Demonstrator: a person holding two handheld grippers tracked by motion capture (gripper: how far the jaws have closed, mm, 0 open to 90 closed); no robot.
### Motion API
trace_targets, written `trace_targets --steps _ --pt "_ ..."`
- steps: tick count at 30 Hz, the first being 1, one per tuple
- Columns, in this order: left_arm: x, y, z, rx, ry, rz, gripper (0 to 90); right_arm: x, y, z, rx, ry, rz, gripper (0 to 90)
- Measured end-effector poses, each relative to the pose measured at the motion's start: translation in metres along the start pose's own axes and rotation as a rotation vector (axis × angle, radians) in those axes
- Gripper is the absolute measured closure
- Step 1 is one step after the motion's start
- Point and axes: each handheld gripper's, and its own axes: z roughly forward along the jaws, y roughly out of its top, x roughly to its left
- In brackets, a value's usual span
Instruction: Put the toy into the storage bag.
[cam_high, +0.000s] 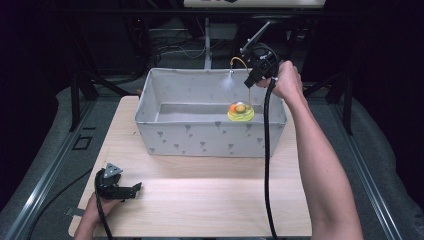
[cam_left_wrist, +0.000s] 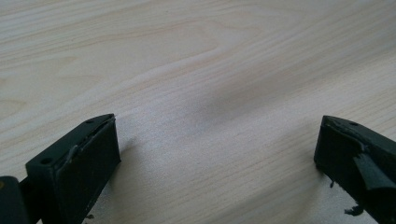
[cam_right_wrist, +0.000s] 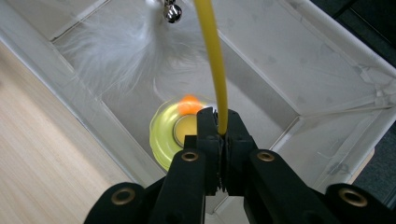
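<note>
1. The right tongs (cam_right_wrist: 218, 122) are closed tight on a thin yellow flexible wand (cam_right_wrist: 212, 60), which stands up from between the jaws; in the high view the right tongs (cam_high: 251, 80) hang above the back right part of the box, held by the person's right hand (cam_high: 287, 80)
2. The yellow wand (cam_high: 248, 87) runs down from the tongs to the toy base in the high view, and arches over at the top to a small white feather tuft (cam_high: 228, 82) that hangs above the inside of the box
3. In the right gripper view the white feather (cam_right_wrist: 116, 51) spreads beside a little silver bell (cam_right_wrist: 172, 13) near the top of the wand
4. A round yellow-green plastic toy base (cam_high: 240, 114) with an orange ball (cam_high: 233, 107) on it lies on the floor of the box, towards its right end; the right gripper view shows the base (cam_right_wrist: 161, 135) just past the tips of the jaws
5. The grey fabric box (cam_high: 200, 137) (printed with small dark marks) is rectangular and open-topped and stands on the far half of the light wooden counter (cam_high: 210, 200)
6. The left tongs (cam_high: 132, 190) rest near the front left corner of the counter, well apart from the box, with the person's left hand (cam_high: 95, 212) behind them
7. In the left gripper view the left tongs (cam_left_wrist: 217, 144) stand wide open with bare wood between the jaws and nothing held
</note>
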Motion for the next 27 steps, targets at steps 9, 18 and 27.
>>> trace_targets --steps 9,18,27 --pt "0.000 0.000 0.000 0.000 -0.001 0.000 0.0 -0.007 -0.019 0.015 0.033 -0.001 0.010 88.1" --pt "0.000 0.000 0.000 0.000 0.002 -0.002 0.2 -0.015 -0.044 0.032 0.080 0.004 0.032 88.1" --pt "0.000 0.000 0.000 0.001 0.002 -0.001 0.2 -0.029 -0.073 0.053 0.134 0.021 0.097 88.2"
